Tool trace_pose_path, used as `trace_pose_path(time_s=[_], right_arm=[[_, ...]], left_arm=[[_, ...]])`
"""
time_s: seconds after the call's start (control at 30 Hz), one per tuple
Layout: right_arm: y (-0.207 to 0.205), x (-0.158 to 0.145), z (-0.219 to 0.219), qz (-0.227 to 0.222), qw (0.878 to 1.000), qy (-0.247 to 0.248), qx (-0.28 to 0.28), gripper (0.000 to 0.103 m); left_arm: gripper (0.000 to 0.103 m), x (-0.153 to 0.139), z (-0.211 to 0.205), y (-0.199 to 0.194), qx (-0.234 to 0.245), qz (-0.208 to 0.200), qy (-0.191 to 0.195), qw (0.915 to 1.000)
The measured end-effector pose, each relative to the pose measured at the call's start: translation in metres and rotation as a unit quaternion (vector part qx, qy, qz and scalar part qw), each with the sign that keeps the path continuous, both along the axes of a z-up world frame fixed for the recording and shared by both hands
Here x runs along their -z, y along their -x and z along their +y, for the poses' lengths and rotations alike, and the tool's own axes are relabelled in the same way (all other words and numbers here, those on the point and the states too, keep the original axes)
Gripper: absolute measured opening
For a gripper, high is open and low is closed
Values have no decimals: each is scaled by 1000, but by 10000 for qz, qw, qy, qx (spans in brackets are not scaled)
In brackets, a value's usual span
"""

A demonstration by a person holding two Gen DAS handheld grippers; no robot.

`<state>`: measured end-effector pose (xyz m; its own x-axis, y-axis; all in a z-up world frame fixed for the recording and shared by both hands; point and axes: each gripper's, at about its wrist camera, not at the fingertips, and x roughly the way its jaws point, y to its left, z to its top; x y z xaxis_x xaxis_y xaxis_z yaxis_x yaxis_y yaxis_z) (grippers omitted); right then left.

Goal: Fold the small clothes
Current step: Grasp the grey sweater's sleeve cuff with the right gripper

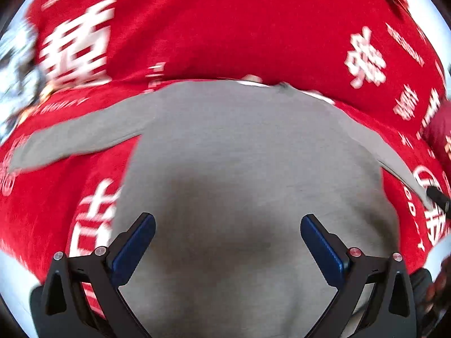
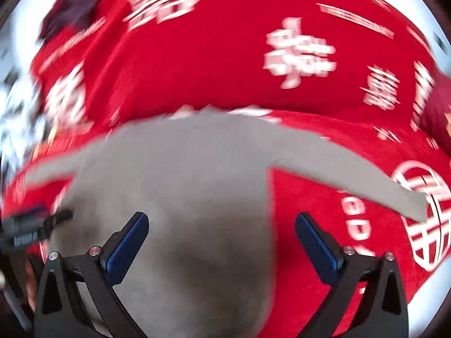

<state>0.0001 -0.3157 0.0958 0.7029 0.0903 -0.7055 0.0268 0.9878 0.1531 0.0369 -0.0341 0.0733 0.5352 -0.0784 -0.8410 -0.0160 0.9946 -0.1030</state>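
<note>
A small grey long-sleeved shirt point(image 1: 239, 146) lies flat on a red cloth with white characters point(image 1: 225, 28), sleeves spread left and right, collar away from me. My left gripper point(image 1: 227, 222) hovers open above the shirt's lower body, nothing between its blue pads point(image 1: 135, 248). In the right wrist view the same shirt point(image 2: 180, 169) fills the lower left. My right gripper point(image 2: 221, 221) is open over the shirt's right side edge, one pad above grey fabric and the other above red cloth. The right sleeve point(image 2: 352, 174) stretches out to the right. Both views are motion-blurred.
The red cloth point(image 2: 253, 70) covers the whole work surface. A dark red garment point(image 1: 439, 129) sits at the right edge. The other gripper's black tip point(image 2: 33, 225) shows at the left of the right wrist view, and a black tip point(image 1: 438, 197) at the right of the left view.
</note>
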Motion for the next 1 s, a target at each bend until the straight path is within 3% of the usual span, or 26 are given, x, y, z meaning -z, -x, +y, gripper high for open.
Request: trace_pose_path(time_s=[0.1,0.2,0.27,0.33,0.43,0.53,0.63,0.73,0.83,0.9,0.97,1.0], right_arm=[[-11,7,-68,158,9962,-487,709,103],[-17,29,-141,513,9825,-1102,1415,103],[-13,43,-190,530,9658,-1690,1894,103],[-6,63,-247,423,9394,-2375,2435,103],[1,92,-297,359,9074,-3159,2747,101],[-3,116,-321,401,8924,-3462,2868,100],[-10,124,-328,295,8946,-3476,2792,96],[-34,125,-330,272,9065,-3306,2611,89],[-45,123,-324,373,9232,-2948,2436,72],[-59,122,-320,560,9358,-2575,2341,34],[-66,115,-314,591,9448,-2279,2280,15],[-68,106,-309,515,9511,-2089,2217,12]], left_arm=[[103,-3,-36,-27,465,230,-136,9986],[103,1,-68,-50,805,480,-208,9954],[103,3,-86,-59,923,603,-213,9937],[103,10,-105,-70,1008,745,-238,9918],[103,20,-125,-81,1071,933,-227,9896],[103,28,-138,-87,1096,1070,-221,9880],[103,40,-149,-97,1122,1200,-308,9859],[103,49,-160,-105,1165,1294,-374,9840],[103,54,-168,-115,1202,1301,-407,9833],[103,55,-172,-123,1194,1287,-393,9837],[103,54,-172,-133,1114,1259,-336,9852],[103,53,-171,-140,1042,1239,-251,9865]])
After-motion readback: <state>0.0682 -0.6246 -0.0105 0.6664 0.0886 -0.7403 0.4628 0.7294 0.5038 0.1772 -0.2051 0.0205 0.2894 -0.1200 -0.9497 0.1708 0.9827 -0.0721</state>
